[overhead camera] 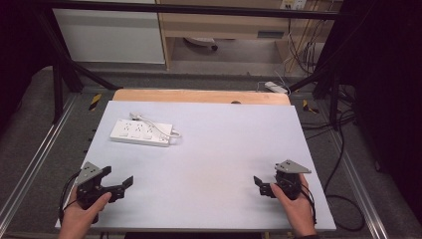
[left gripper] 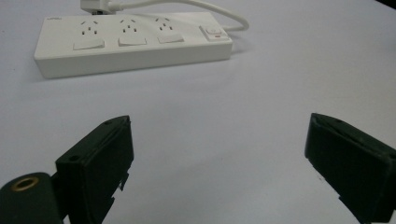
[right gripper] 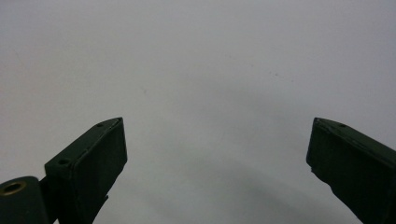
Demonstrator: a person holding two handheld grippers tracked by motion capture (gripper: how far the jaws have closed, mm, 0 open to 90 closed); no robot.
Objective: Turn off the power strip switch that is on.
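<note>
High view first: the left tool [overhead camera: 118, 180] sits near the desk's [overhead camera: 219, 149] front left corner, held in a hand [overhead camera: 82, 214], jaws spread wide and holding nothing. Beyond it, toward the far left part of the desk, lies the white power strip [overhead camera: 141, 132], well apart from the tool, its cord [overhead camera: 159, 127] looped along its far side. From the left gripper view the power strip [left gripper: 130, 42] lies straight ahead of the open jaws. Over at the front right corner, the right tool [overhead camera: 260, 185] is likewise wide open and empty above bare desk.
</note>
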